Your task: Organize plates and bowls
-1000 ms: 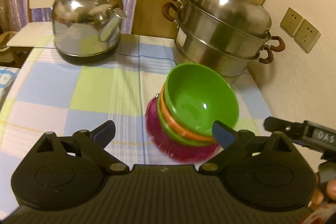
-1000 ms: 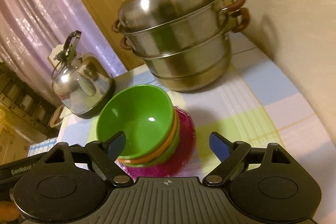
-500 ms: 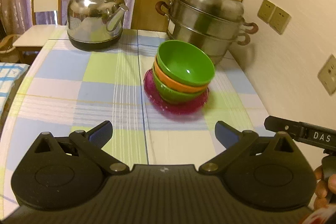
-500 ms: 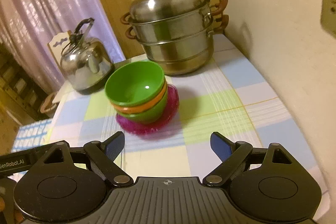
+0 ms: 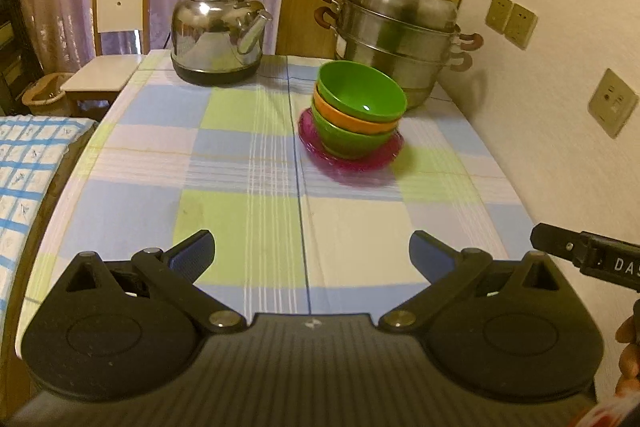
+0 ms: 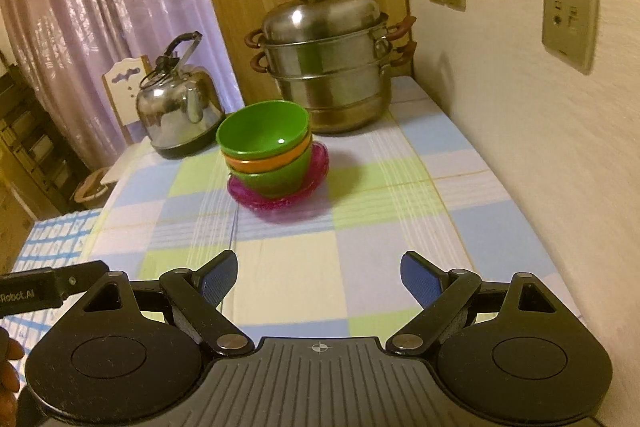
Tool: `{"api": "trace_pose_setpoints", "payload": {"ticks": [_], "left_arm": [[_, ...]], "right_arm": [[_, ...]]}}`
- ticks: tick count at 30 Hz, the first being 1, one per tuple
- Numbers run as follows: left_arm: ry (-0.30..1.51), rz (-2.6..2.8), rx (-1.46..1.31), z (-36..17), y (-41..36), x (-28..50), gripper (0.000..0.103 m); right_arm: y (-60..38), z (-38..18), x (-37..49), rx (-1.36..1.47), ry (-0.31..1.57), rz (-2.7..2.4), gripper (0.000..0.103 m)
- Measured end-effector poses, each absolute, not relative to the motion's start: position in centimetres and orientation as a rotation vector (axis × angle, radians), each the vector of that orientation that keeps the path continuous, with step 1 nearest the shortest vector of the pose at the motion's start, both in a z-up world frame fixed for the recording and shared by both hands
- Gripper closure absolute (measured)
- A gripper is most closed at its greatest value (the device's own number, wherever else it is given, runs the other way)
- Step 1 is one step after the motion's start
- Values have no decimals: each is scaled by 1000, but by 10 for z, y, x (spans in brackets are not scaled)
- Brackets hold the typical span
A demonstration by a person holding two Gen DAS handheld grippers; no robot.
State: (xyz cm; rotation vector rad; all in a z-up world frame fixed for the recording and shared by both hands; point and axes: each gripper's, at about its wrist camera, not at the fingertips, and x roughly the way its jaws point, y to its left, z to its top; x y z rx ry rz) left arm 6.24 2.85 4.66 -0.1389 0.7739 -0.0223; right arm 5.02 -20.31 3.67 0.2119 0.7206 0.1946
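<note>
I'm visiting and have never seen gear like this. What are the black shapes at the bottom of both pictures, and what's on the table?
No robot here: a person holds a black two-finger gripper in each hand, each carrying a camera looking along its fingers. One picture is from the left gripper, the other from the right gripper. Both are open and hold nothing. On the checked tablecloth stand three stacked plastic bowls, green, orange, green, on a pink plate. Behind are a steel kettle and a lidded steel steamer pot.

Green, orange, green bowls point(image 5: 359, 115) nested upright on magenta plate point(image 5: 384, 155)
</note>
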Motion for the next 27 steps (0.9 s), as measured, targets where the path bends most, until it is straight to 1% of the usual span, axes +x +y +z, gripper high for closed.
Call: {"api": "trace_pose_setpoints", "payload": {"ticks": [12, 27], "left_arm": [[770, -46, -108, 51, 9, 11, 0], [775, -49, -103, 48, 2, -23, 0]], "right_arm": [[-200, 49, -5, 183, 702, 230, 15], [-196, 52, -47, 143, 685, 231, 15]]}}
